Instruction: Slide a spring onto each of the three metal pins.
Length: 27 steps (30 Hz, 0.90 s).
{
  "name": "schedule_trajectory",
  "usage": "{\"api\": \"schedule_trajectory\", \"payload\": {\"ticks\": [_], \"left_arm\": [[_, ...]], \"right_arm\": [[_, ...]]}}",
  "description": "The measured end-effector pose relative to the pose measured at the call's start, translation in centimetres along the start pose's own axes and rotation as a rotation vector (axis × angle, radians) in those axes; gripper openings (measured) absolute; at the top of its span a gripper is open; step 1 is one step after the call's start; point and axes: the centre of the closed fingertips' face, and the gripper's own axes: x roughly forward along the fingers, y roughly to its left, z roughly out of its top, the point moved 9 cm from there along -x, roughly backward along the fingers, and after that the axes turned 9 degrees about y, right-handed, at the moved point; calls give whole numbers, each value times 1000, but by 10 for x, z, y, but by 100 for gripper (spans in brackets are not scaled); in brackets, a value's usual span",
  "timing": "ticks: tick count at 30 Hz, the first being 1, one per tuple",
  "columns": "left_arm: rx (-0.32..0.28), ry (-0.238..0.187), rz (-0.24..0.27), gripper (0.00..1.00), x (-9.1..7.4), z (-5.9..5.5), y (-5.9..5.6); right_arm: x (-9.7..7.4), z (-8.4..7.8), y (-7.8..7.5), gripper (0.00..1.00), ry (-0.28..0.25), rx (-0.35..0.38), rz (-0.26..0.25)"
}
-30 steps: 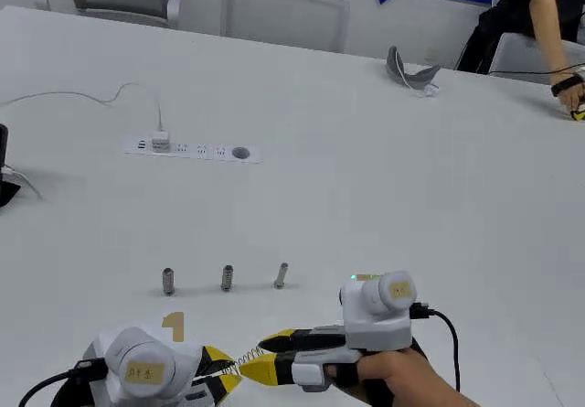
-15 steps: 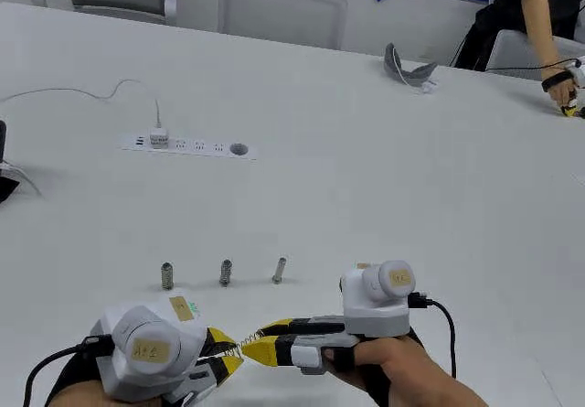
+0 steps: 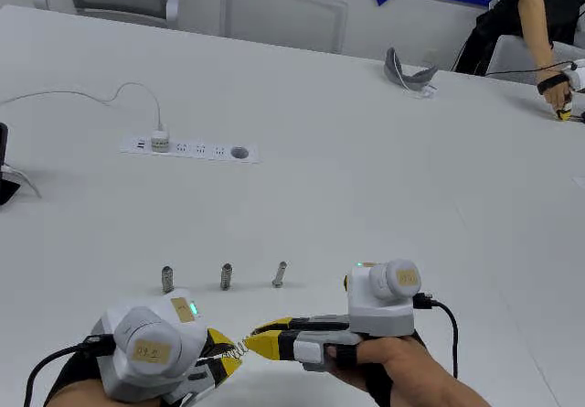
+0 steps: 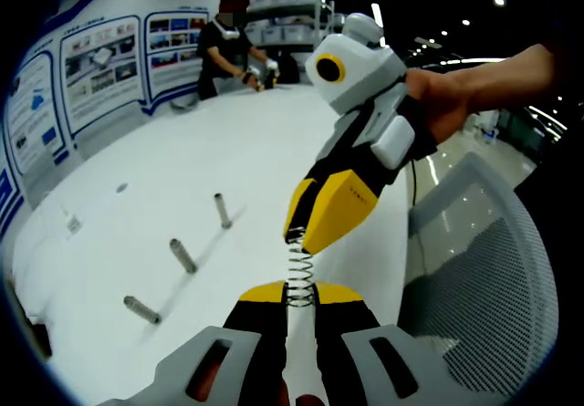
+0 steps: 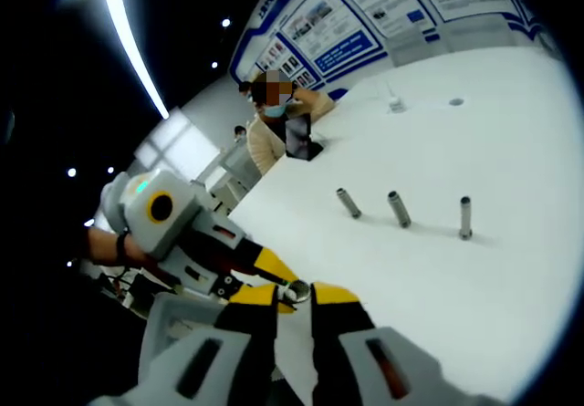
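White bench bears power strip, three pins; left gripper and right gripper jaws clamp one spring.

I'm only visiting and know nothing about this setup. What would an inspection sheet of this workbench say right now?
Surface: white table, flat and mostly bare.
Job's things: three metal pins standing in a row; one spring held between the two tools, off the pins.
Clutter: power strip with a white charger; grey curved object far back; dark object at the left edge.
Grippers: left tool and right tool each clamp one end of the spring.
Cables: white cable from the charger; black cable from the right tool.
Surroundings: two chairs behind the table; another person at the far right corner.
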Motion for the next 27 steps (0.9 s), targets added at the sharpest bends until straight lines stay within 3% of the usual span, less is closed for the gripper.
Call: {"api": "schedule_trajectory", "payload": {"ticks": [7, 12, 19, 27], "left_arm": [[10, -2, -5, 10, 1, 3, 0], [18, -10, -13, 10, 2, 7, 1], [23, -34, -41, 9, 2, 13, 3], [56, -60, -55, 9, -2, 16, 3]], "right_arm": [[0, 3, 2, 12, 2, -15, 2], [-3, 10, 4, 12, 34, -64, -11], [-7, 22, 9, 12, 92, -162, -17], [-10, 32, 18, 12, 215, -342, -44]]}}
